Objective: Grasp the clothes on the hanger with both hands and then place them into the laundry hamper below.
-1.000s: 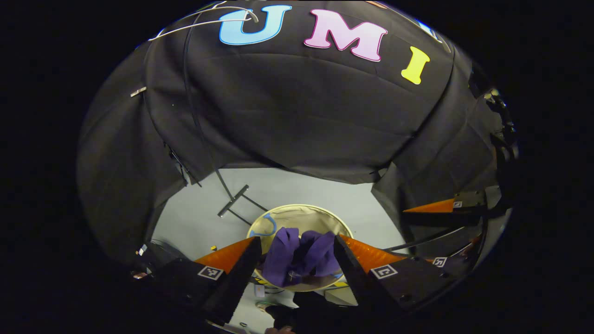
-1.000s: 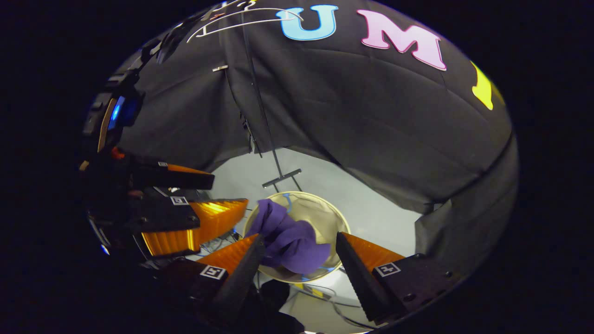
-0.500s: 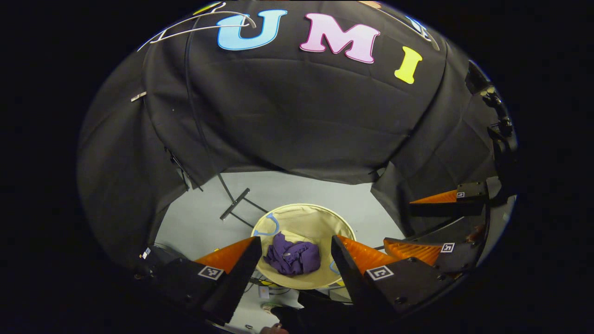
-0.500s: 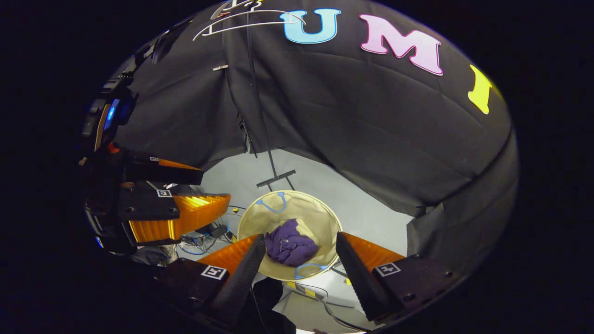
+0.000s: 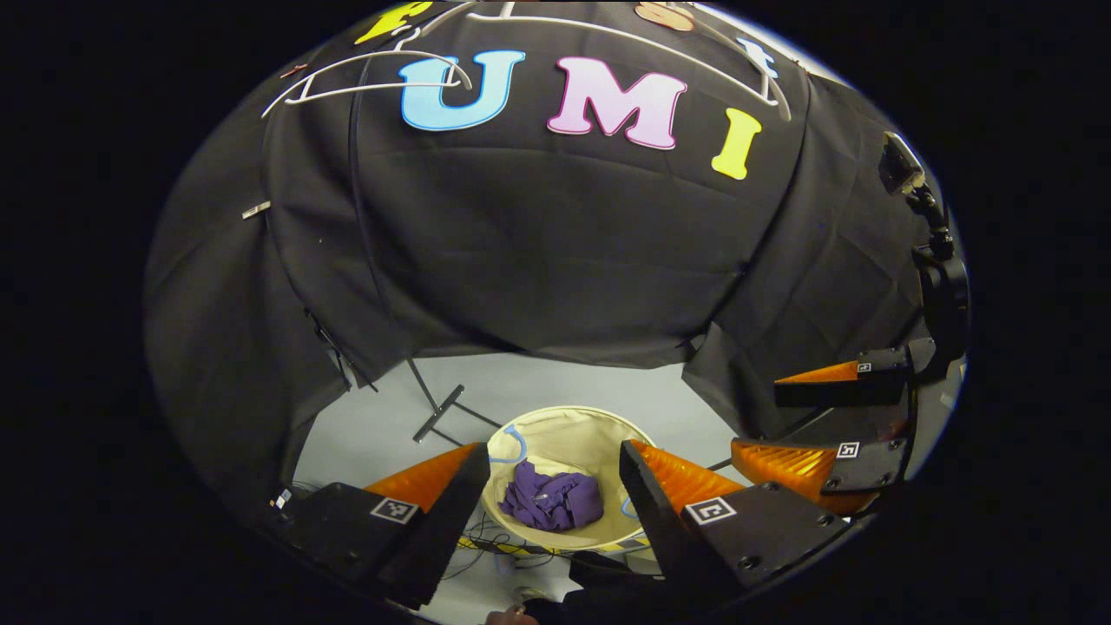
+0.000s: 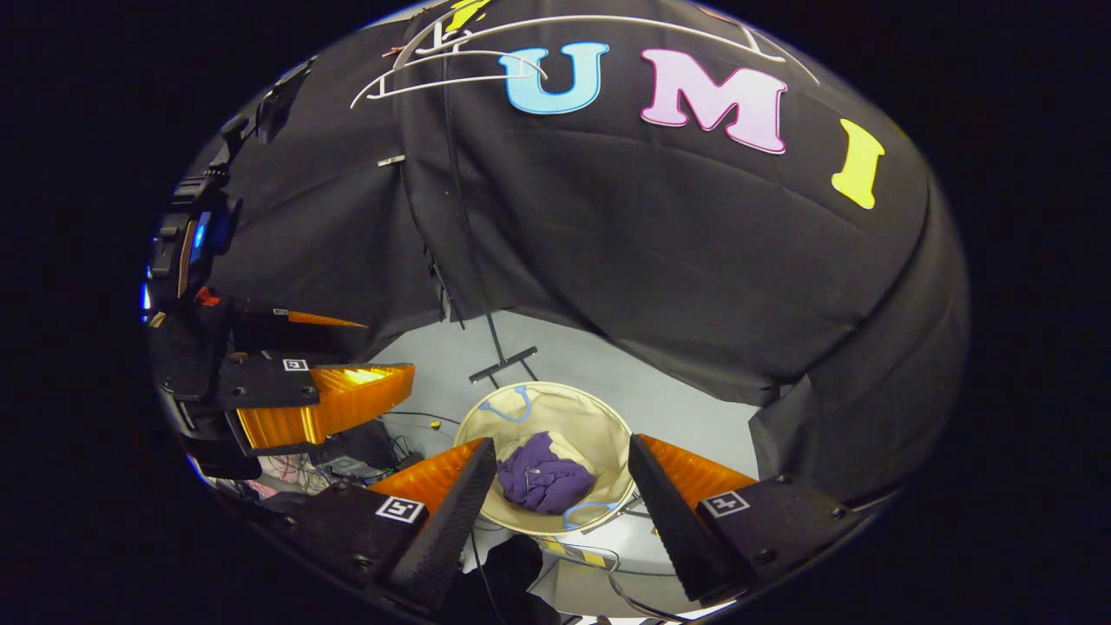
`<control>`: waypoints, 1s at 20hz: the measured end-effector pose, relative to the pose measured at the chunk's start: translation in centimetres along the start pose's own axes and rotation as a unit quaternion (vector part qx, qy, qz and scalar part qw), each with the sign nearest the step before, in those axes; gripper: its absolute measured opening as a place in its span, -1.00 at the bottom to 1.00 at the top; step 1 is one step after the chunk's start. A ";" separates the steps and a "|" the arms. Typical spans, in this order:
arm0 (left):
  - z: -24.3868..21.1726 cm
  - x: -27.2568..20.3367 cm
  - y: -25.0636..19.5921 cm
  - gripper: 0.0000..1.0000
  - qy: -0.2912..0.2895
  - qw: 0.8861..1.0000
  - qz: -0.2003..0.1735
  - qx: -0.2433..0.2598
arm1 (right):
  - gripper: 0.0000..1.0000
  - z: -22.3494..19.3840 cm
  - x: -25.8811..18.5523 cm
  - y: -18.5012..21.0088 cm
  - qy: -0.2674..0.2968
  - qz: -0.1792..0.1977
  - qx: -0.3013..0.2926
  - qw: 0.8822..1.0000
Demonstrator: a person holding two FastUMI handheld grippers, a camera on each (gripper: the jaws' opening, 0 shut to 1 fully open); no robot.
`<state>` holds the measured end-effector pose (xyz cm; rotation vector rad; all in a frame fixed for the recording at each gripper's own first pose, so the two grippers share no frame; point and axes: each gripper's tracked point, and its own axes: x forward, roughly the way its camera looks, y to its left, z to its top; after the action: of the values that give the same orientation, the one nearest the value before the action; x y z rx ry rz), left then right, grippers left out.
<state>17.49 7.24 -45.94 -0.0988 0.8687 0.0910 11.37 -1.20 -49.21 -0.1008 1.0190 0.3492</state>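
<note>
Held spread wide, both fingers of the left gripper (image 5: pixel 548 456), clamped on nothing. Framed in the gap between them, one crumpled purple garment (image 5: pixel 553 503), lying at the bottom of one round cream laundry hamper (image 5: pixel 573 430) on the pale floor (image 5: pixel 555 386). Seen likewise in the right gripper view: right gripper (image 6: pixel 562 450) with fingers parted and bare, garment (image 6: pixel 542 476) bunched inside the hamper (image 6: pixel 568 412) below, well apart from the fingertips. Counted on the hamper rim, two blue loop handles, the far one (image 5: pixel 506 432) plain, the near one partly cut off behind a finger. Tangled just beside the hamper's near side, loose cables (image 6: pixel 599 560) on the floor, their number hard to make out. Standing beyond the hamper, the crossbar foot of a thin black stand (image 5: pixel 438 412), its pole rising against the black cloth wall (image 5: pixel 555 234). Hung high up, bare white hangers (image 5: pixel 373 74), overlapping, the count uncertain at the picture's curved edge. Off to the side in each view, the other gripper (image 6: pixel 338 399), also open, its holding hand lost in shadow. Perched at the far right of the left gripper view, a small mounted camera (image 5: pixel 898 165).
</note>
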 end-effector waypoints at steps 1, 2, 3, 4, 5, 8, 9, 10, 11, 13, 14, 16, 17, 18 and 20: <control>0.1 -0.9 0.4 0.92 -0.007 1.000 -0.002 0.003 | 0.98 0.1 -0.6 0.4 -0.006 -0.005 0.004 1.000; 0.4 -1.8 0.8 0.92 -0.015 1.000 -0.004 0.006 | 0.98 0.3 -1.3 0.8 -0.012 -0.010 0.008 1.000; 0.7 -3.0 1.0 0.92 -0.027 1.000 -0.006 0.006 | 0.98 0.5 -1.9 1.4 -0.018 -0.014 0.010 1.000; 1.5 -4.2 1.3 0.92 -0.041 0.999 -0.011 0.006 | 0.98 0.9 -2.7 2.0 -0.027 -0.018 0.013 0.999; 2.5 -5.6 1.5 0.92 -0.061 0.998 -0.015 0.007 | 0.98 1.4 -3.6 2.6 -0.039 -0.023 0.016 0.999; 5.1 -9.4 2.6 0.91 -0.115 0.993 -0.017 0.018 | 0.98 3.5 -7.0 4.3 -0.083 -0.038 0.027 0.995; 5.7 -10.8 2.8 0.90 -0.130 0.991 -0.021 0.021 | 0.98 4.1 -8.1 4.7 -0.099 -0.044 0.031 0.994; 6.2 -12.3 2.9 0.90 -0.142 0.989 -0.025 0.023 | 0.99 4.4 -9.2 5.2 -0.113 -0.050 0.037 0.992; 6.8 -13.9 3.0 0.90 -0.158 0.987 -0.030 0.027 | 0.99 5.0 -10.4 5.7 -0.127 -0.054 0.043 0.989; 8.0 -17.5 2.8 0.90 -0.192 0.980 -0.039 0.040 | 0.99 6.1 -13.0 6.7 -0.160 -0.064 0.054 0.984; 8.6 -19.1 2.6 0.90 -0.209 0.976 -0.043 0.047 | 0.99 6.8 -14.3 6.9 -0.177 -0.070 0.058 0.980; 9.5 -22.4 2.3 0.90 -0.243 0.967 -0.054 0.053 | 0.99 7.2 -17.2 8.4 -0.212 -0.084 0.069 0.971; 9.9 -24.2 2.0 0.90 -0.261 0.962 -0.060 0.053 | 0.99 7.9 -18.9 8.8 -0.233 -0.090 0.074 0.965; 10.3 -26.1 1.8 0.90 -0.277 0.957 -0.066 0.053 | 0.99 8.7 -20.8 9.2 -0.255 -0.098 0.080 0.959; 10.7 -29.3 1.7 0.90 -0.305 0.948 -0.072 0.057 | 0.99 10.1 -25.0 10.0 -0.303 -0.107 0.092 0.942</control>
<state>6.49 9.10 -16.73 -0.0203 0.2449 -0.0654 4.47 4.73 -21.94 0.0650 0.4177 0.0707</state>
